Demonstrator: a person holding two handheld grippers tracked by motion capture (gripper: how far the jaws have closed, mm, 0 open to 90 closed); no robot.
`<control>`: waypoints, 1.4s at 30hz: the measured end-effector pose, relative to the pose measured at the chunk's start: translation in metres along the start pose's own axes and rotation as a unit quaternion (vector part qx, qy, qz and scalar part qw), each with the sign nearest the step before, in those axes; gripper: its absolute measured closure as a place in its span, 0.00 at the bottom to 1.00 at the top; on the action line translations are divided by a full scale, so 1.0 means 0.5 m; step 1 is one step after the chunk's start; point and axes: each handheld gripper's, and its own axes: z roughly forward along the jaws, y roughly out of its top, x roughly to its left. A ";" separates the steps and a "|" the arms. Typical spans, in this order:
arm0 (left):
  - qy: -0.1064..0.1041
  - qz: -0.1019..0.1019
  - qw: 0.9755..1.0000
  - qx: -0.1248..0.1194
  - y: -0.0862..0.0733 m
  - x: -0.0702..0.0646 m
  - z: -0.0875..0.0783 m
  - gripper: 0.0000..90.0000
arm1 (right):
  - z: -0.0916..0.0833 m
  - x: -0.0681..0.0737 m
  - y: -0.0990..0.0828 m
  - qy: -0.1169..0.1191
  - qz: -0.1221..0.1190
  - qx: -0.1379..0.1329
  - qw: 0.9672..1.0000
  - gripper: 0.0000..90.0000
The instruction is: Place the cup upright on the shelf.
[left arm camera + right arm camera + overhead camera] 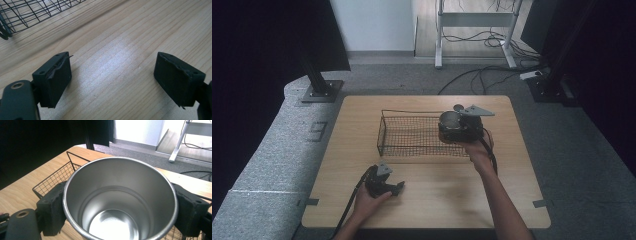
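A pale wooden bench is seen from above, with a black wire basket standing near its middle. A steel cup is pinched between the jaws of the right gripper, one pad pressed against each side of its wall, and is held over the right end of the basket. In the right gripper view the cup's open mouth is looked straight into — the rim is round, the inside is empty and shiny, and the flat bottom can be seen. The cup's long axis appears to run roughly upright, mouth up and base down toward the basket mesh, though a slight tilt toward the camera cannot be ruled out.

The left gripper is rested low on the near left part of the bench, well apart from the basket; its jaws are spread wide, with nothing but bare wood between them.

The step in hand is judged to be setting the cup into the basket. It is done well if the cup is kept upright, lowered inside the wire rim without catching it, and released only once the base is seated on the mesh.
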 end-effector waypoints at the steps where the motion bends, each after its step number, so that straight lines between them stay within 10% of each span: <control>1: 0.000 0.000 1.000 0.000 0.000 0.000 0.000 0.16 | 0.004 -0.001 0.001 -0.001 0.000 0.000 1.000 0.15; 42: 0.000 -0.001 1.000 -0.001 0.000 0.000 0.000 0.16 | 0.121 -0.052 0.004 -0.048 0.028 0.047 0.997 0.15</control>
